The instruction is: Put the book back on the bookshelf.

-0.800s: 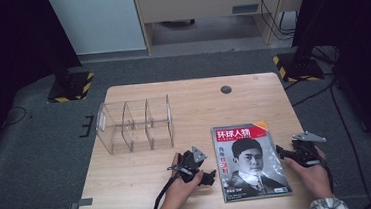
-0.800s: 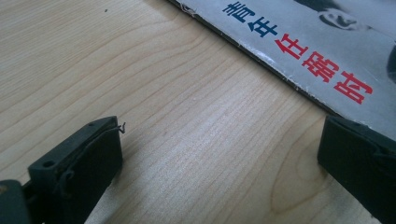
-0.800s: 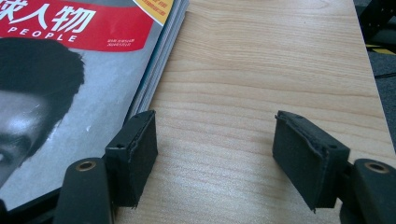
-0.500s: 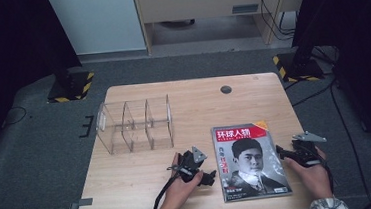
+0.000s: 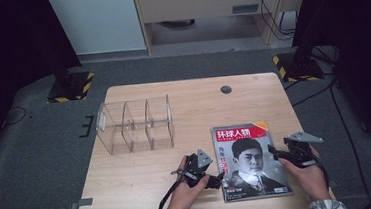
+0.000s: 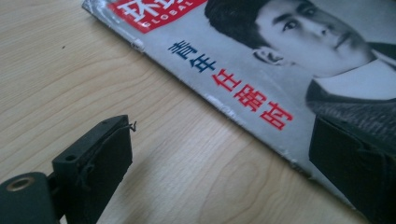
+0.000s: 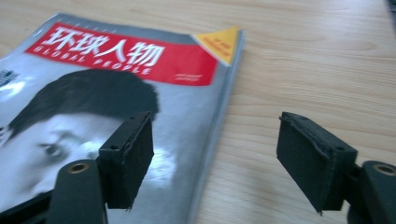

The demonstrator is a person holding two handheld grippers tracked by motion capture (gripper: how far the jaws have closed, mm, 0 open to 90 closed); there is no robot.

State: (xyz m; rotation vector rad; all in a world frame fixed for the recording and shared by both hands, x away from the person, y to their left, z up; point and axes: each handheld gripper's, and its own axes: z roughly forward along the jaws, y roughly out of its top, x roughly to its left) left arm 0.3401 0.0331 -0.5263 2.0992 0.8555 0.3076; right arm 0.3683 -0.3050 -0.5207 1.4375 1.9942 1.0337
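Pale wooden tabletop (image 5: 144, 183) carries a glossy red-titled magazine (image 5: 248, 162), unmoved lately, between both tools. Left gripper (image 5: 214, 180) and right gripper (image 5: 273, 152) straddle its opposite edges, jaws wide, holding nothing; pickup seems imminent.

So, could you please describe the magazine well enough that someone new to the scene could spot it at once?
On the wooden table, look at the near right part, between the person's two hand-held grippers. The magazine lies flat there, face up. Its red title band and black-and-white portrait cover set it apart from the clear plastic divider rack farther back on the left.
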